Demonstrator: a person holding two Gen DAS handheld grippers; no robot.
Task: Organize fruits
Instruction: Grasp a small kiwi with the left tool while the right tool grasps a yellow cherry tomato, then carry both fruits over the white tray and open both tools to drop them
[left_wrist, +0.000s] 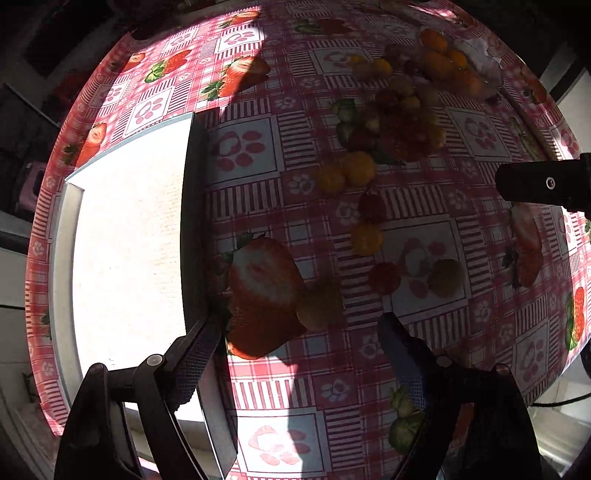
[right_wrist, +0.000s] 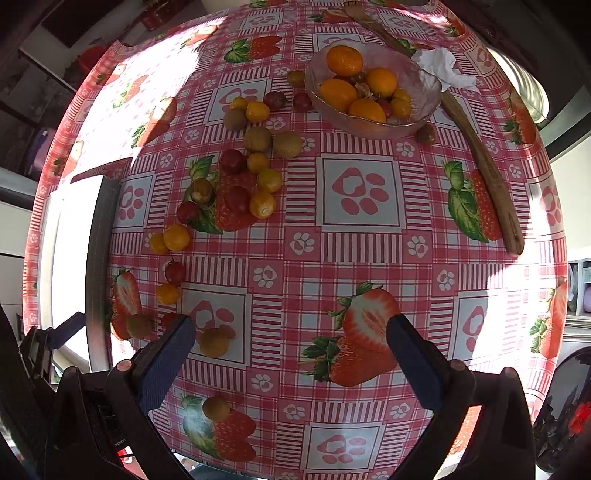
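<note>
While some fruit fills the bowl (right_wrist: 373, 122), many fruits (right_wrist: 258, 162) strew the bench (right_wrist: 362, 240); left gripper (left_wrist: 299, 332) and right gripper (right_wrist: 291, 332) gape empty.

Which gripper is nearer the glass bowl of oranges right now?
Right, though neither is close. The right gripper faces the glass bowl across the table; the left gripper sits further back, beside the white tray.
</note>
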